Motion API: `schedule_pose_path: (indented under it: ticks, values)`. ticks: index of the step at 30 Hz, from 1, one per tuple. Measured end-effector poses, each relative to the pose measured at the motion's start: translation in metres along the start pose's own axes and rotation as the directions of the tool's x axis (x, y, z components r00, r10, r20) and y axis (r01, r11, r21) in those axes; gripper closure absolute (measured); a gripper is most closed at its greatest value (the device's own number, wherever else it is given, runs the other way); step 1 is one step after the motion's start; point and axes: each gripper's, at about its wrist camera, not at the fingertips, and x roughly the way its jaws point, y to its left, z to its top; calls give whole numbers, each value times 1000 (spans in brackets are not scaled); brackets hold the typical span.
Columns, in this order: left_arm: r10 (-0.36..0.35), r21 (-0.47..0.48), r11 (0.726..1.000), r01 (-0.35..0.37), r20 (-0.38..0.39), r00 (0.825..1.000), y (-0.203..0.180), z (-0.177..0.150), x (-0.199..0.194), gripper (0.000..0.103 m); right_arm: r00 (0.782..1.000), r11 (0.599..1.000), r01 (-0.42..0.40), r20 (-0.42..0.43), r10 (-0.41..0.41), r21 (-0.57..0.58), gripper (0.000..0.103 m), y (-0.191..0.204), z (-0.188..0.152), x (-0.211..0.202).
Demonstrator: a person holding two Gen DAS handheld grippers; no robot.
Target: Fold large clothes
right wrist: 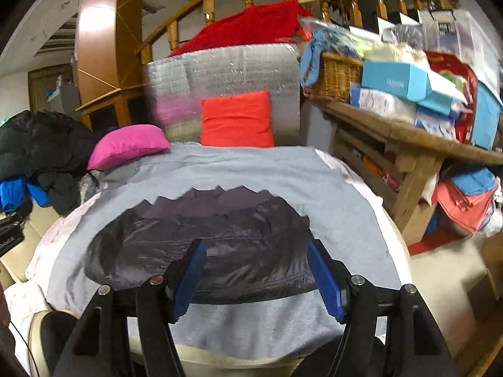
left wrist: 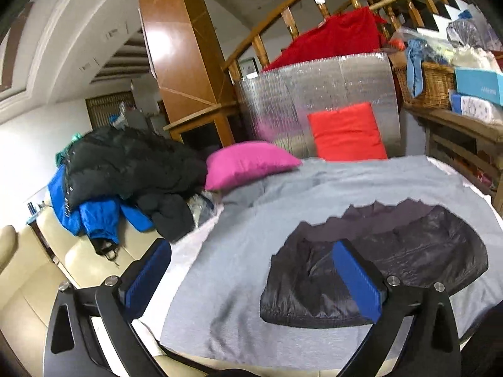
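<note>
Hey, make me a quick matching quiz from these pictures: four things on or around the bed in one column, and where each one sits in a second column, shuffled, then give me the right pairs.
Things:
1. dark jacket
2. pink pillow
3. red cushion
4. wicker basket

Places:
A. leaning upright against the silver foil mat
B. on the wooden shelf, beside the blue box
C. spread flat on the grey sheet
D. lying at the far left of the bed, next to the pile of coats

Pairs: 1-C, 2-D, 3-A, 4-B
</note>
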Motion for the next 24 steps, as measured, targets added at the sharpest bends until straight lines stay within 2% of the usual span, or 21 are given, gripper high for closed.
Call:
schedule_pose_path:
  ticks: [9,20,24]
  values:
    - [-16,-50,999,19,54,998,9,8,-56,1,999,1000,-13,45,14,-5,33,36,-3,-53]
    - [-8,-77,997,18,126,992,28,10,-108,1,996,1000,-16,86,16,-7,33,51,-3,-87]
    - [-27,-82,996,39,143,989,32,9,-120,1,994,1000,-16,105,18,-13,33,56,-1,-96]
